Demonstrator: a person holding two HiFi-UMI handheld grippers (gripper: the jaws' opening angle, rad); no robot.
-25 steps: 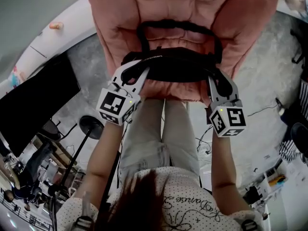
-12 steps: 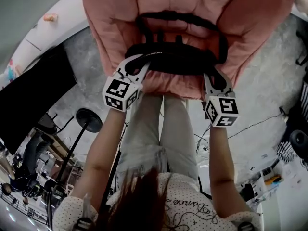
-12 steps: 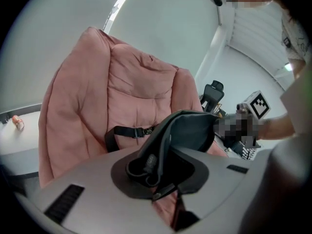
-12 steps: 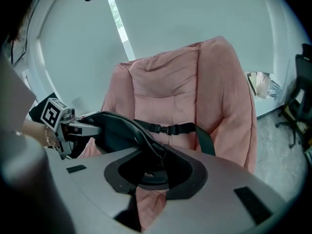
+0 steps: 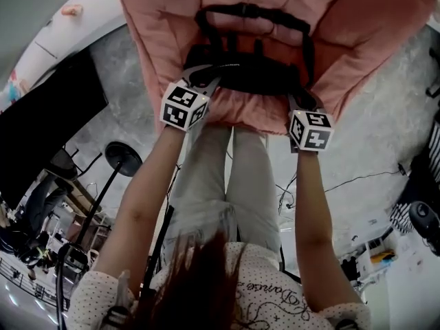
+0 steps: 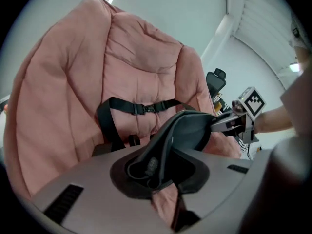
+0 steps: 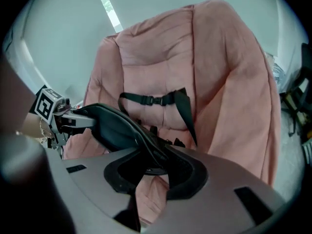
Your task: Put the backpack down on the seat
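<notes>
You have the black backpack (image 5: 247, 81) stretched across the front part of the pink padded seat (image 5: 165, 26), one end in each gripper. Its body lies low over the seat cushion, just behind the seat's front edge. No view shows whether its full weight rests on the cushion. Its black straps, joined by a buckled cross strap (image 5: 251, 10), lie further in, towards the seat's backrest.

Your left gripper (image 5: 206, 84) is at the seat's left front corner. Its jaws are opening, and a fold of the backpack's dark padded edge lies between them, with the pads on the fabric. Your right gripper (image 5: 300, 96) is at the seat's right front corner, clamped on the other end of that same padded edge, with the fabric running out of the jaws towards the seat's middle.

Between the two grippers the edge arches up a little above the cushion. Both marker cubes sit just outside the seat's front edge, and your forearms reach in from the front.
</notes>
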